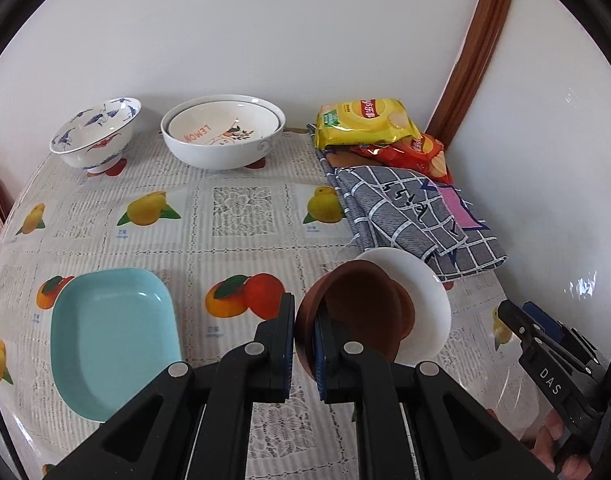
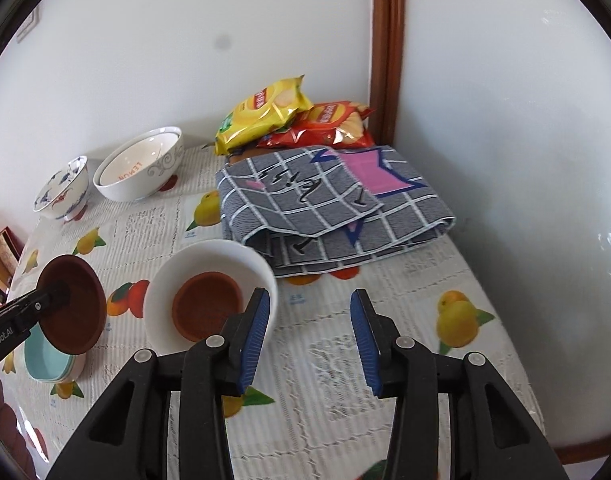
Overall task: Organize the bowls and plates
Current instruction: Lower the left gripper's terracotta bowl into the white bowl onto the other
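My left gripper (image 1: 305,344) is shut on the rim of a small brown bowl (image 1: 357,312) and holds it tilted above the table; it also shows in the right wrist view (image 2: 73,304). Just behind it stands a white bowl (image 1: 421,304) with a second brown bowl (image 2: 207,304) inside it (image 2: 241,258). My right gripper (image 2: 310,340) is open and empty, just right of the white bowl. A light blue rectangular dish (image 1: 113,336) lies at the front left. A blue-patterned bowl (image 1: 97,132) and two nested white bowls (image 1: 221,132) stand at the back.
A folded grey checked cloth (image 2: 329,200) lies at the right by the wall. Yellow (image 2: 265,112) and red (image 2: 329,124) crisp bags lie behind it in the corner. The fruit-print tablecloth (image 1: 241,216) covers the table. The wall is close on the right.
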Demonstrator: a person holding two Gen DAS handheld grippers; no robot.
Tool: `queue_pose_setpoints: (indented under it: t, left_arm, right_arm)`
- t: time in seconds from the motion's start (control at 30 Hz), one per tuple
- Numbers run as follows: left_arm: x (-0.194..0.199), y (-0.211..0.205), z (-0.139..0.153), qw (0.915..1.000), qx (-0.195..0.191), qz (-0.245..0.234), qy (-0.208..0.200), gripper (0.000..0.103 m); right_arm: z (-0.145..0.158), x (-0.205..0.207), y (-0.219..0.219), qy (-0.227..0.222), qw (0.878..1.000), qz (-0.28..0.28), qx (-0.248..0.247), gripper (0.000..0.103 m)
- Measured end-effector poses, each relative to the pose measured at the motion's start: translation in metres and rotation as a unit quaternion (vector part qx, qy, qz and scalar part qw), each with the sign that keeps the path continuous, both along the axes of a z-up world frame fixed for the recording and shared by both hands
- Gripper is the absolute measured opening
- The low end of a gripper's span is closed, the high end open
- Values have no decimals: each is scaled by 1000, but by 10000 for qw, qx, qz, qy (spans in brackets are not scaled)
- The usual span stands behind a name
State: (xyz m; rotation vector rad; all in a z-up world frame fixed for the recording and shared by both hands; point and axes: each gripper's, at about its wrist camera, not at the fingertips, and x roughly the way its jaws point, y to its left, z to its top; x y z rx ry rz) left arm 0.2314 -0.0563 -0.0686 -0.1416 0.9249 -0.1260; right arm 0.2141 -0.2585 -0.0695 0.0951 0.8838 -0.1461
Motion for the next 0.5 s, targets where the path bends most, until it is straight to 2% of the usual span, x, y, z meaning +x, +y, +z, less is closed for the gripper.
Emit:
queue_pose_setpoints:
  t: [0.23,0.5]
  left_arm:
    - [-2,-36,1,9997,62,-244,3,9]
    - [4,-55,-8,9992,153,-336,121,9]
  right_arm:
    - [3,-23,-32,-46,9997,-202,-100,42]
    - [-8,-34,-61,37,9991,-430,7,42]
